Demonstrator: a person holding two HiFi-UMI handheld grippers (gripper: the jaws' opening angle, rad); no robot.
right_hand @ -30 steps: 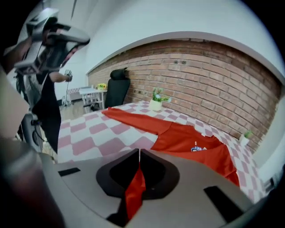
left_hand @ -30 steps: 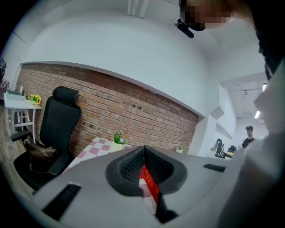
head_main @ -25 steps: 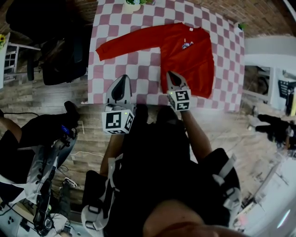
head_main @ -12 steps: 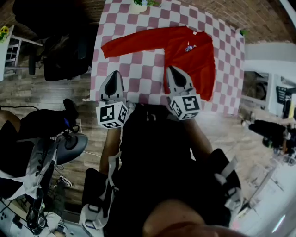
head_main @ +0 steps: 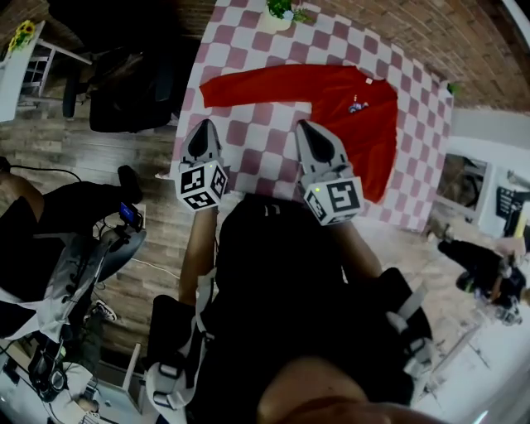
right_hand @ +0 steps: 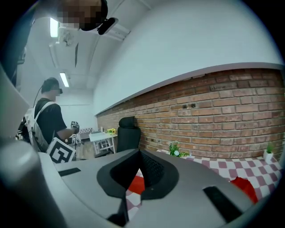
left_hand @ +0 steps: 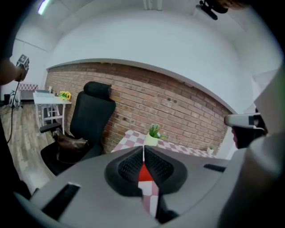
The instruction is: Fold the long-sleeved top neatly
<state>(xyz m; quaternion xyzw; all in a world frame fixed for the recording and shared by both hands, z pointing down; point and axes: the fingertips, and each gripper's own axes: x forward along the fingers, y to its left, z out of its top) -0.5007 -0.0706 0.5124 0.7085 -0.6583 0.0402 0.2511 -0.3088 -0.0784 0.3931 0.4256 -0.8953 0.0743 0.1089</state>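
Note:
A red long-sleeved top lies flat on the pink-and-white checked table, its one visible sleeve stretched out to the left. My left gripper hovers over the table's near left part, shut and empty, pointing toward the sleeve. My right gripper hangs above the cloth just left of the top's body, also shut with nothing in it. In the left gripper view the shut tips stand above a patch of red cloth. The right gripper view shows its tips over the red top.
A potted plant stands at the table's far edge. A black office chair sits left of the table, and a small white table with yellow flowers beyond it. Another person stands off to the left. Gear lies on the floor.
My right gripper has lifted away from the top's near edge and looms larger. My left gripper has shifted forward toward the table's near left part. The top lies unchanged.

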